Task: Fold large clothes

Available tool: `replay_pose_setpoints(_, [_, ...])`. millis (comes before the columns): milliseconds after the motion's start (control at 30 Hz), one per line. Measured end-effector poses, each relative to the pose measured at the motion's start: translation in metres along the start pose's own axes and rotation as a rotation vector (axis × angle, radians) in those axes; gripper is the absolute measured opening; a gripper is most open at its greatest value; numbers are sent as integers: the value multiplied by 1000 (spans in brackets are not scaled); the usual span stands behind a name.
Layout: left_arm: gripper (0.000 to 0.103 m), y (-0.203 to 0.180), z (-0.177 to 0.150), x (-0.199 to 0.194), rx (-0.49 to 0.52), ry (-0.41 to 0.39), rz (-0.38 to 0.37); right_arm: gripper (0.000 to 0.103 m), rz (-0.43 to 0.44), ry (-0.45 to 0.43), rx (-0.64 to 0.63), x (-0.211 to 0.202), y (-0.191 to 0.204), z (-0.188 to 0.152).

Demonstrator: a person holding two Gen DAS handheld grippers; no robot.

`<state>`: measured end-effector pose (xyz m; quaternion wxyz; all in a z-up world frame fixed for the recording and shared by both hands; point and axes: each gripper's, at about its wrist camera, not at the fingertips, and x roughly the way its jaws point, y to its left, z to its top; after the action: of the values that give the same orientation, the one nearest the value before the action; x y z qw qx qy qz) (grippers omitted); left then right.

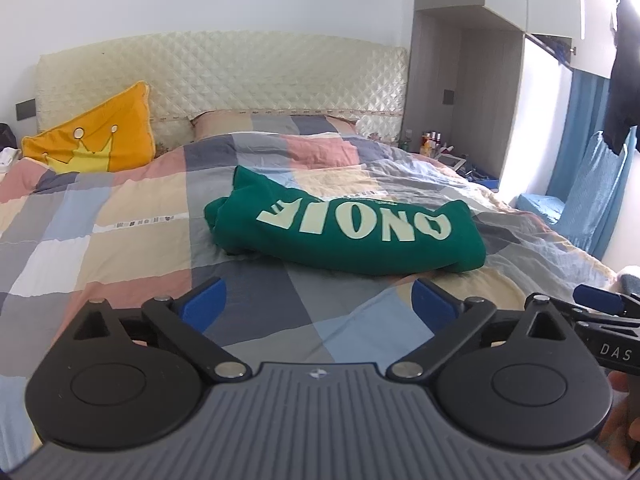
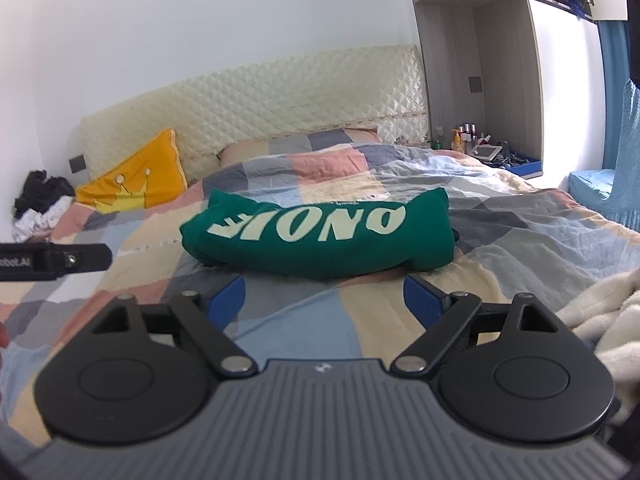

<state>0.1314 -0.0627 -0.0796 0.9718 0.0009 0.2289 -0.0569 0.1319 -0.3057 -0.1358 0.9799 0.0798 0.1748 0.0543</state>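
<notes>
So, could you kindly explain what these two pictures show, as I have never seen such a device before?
Each picture comes from a camera mounted on a hand-held grasping tool, looking forward along its two blue-tipped fingers. One view is from the left tongs, the other from the right tongs; a person holds one in each hand. Both tongs are open and hold nothing. Ahead, on a bed with a patchwork quilt, lies a green sweatshirt with pale lettering, already folded into a bundle. A yellow crown cushion leans against the headboard.
</notes>
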Motion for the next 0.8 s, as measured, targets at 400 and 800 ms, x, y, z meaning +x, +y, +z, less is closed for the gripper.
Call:
replay_pose_setpoints(400, [102, 4, 1, 0, -14, 9, 15, 103, -21, -14, 10, -2, 0, -2])
replay_pose_setpoints(800, [102, 2, -1, -2, -6, 2, 16, 103, -15, -8, -1, -1, 2, -3])
